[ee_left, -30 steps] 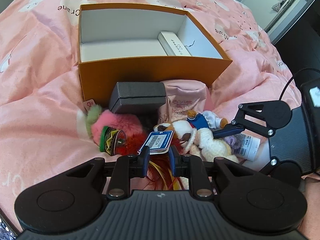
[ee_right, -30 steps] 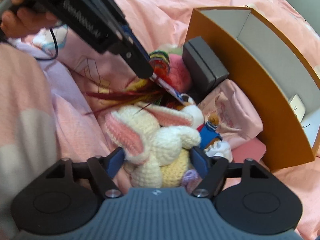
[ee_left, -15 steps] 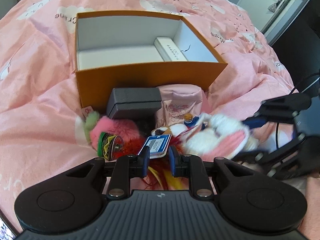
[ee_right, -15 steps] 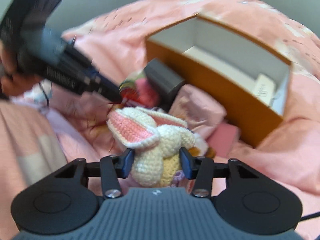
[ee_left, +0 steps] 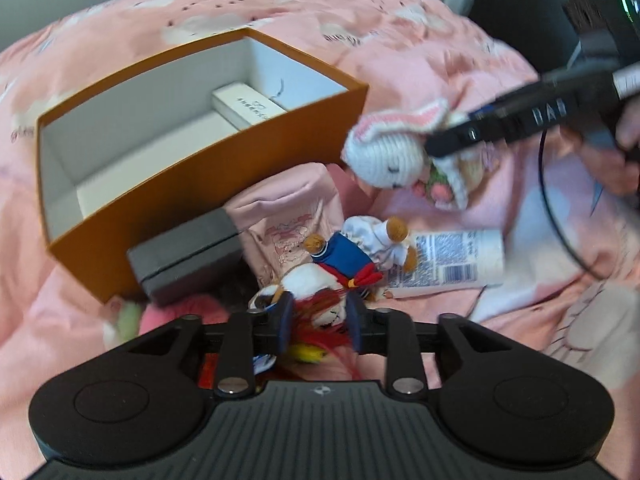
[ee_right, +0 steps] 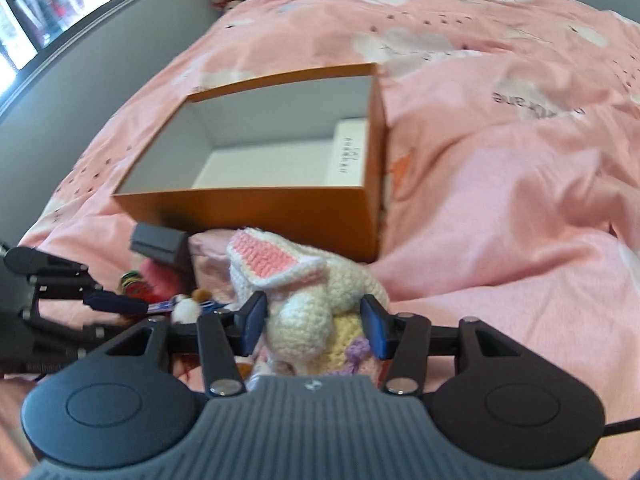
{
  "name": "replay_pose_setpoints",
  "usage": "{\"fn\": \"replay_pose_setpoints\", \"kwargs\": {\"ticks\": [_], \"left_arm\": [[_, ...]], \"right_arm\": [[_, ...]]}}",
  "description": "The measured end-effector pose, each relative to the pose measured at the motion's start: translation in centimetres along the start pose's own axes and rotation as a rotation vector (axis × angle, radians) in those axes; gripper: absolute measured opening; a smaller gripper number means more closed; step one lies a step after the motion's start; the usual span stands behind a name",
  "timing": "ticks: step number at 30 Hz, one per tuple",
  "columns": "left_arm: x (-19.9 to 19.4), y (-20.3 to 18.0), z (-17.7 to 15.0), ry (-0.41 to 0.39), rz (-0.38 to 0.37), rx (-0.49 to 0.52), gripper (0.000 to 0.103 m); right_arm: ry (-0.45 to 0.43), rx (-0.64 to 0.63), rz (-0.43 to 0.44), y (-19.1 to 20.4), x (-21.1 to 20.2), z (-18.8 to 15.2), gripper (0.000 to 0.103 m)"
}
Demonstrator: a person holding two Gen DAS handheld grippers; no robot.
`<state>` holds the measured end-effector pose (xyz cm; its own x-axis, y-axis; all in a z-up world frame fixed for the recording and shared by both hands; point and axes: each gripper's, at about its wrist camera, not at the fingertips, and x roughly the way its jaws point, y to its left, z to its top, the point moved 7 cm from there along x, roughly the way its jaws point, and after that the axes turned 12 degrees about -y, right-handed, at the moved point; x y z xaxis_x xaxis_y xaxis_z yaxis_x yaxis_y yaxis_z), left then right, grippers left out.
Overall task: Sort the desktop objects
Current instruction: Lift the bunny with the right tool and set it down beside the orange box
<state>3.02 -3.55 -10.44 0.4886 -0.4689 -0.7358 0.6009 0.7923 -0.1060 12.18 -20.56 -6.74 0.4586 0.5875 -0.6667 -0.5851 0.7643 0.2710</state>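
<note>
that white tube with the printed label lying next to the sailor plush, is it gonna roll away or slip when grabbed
The white tube looks round and lies on its side, so a nudge may roll it, though the soft bedding should damp that. Its glossy label could prove slippery.

Crocheted yarn bunny (ee_right: 316, 292); matt orange cardboard box (ee_right: 256, 208).

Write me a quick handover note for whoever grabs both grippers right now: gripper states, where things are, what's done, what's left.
Right gripper: shut on the crochet bunny, lifted beside the orange box.
Left gripper: jaws just opened, holding nothing, over the red feathered toy.
Done: only a white carton lies in the box.
Left: drop the bunny in; then the sailor doll, grey case, pink pouch, white tube and pink plush, all on the bedspread before the box.
</note>
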Motion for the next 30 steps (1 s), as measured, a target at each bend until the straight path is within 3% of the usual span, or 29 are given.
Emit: {"fn": "replay_pose_setpoints", "kwargs": {"ticks": [3,9,13,17,19,21,24,30], "left_arm": [[0.9,-0.9,-0.1,-0.015,0.021,0.095,0.058],[3.3,-1.3,-0.7,0.042,0.02,0.151,0.062],[4.4,-2.1,-1.0,0.054,0.035,0.222,0.071],[6.2,-2.2,-1.5,0.075,0.064,0.254,0.073],[7.0,-2.3,-1.6,0.082,0.069,0.261,0.074],[7.1,-2.5,-1.6,0.08,0.07,0.277,0.073],[6.4,-2.1,-1.5,0.072,0.06,0.258,0.064],[3.1,-1.8,-0.7,0.033,0.038,0.237,0.06]], "right_arm": [[-0.02,-0.021,-0.03,-0.2,0.0,0.4,0.055],[-0.075,-0.161,-0.125,-0.1,-0.9,1.6,0.055],[-0.097,-0.256,-0.102,1.0,-1.9,1.9,0.055],[-0.038,-0.399,-0.045,3.4,-1.5,0.5,0.058],[-0.014,-0.487,-0.077,3.9,-0.6,-0.5,0.068],[0.012,-0.558,-0.137,3.6,0.8,-1.4,0.068],[0.054,-0.525,-0.121,2.8,2.1,-2.1,0.065],[0.028,-0.421,-0.086,2.4,0.9,-1.5,0.052]]}}
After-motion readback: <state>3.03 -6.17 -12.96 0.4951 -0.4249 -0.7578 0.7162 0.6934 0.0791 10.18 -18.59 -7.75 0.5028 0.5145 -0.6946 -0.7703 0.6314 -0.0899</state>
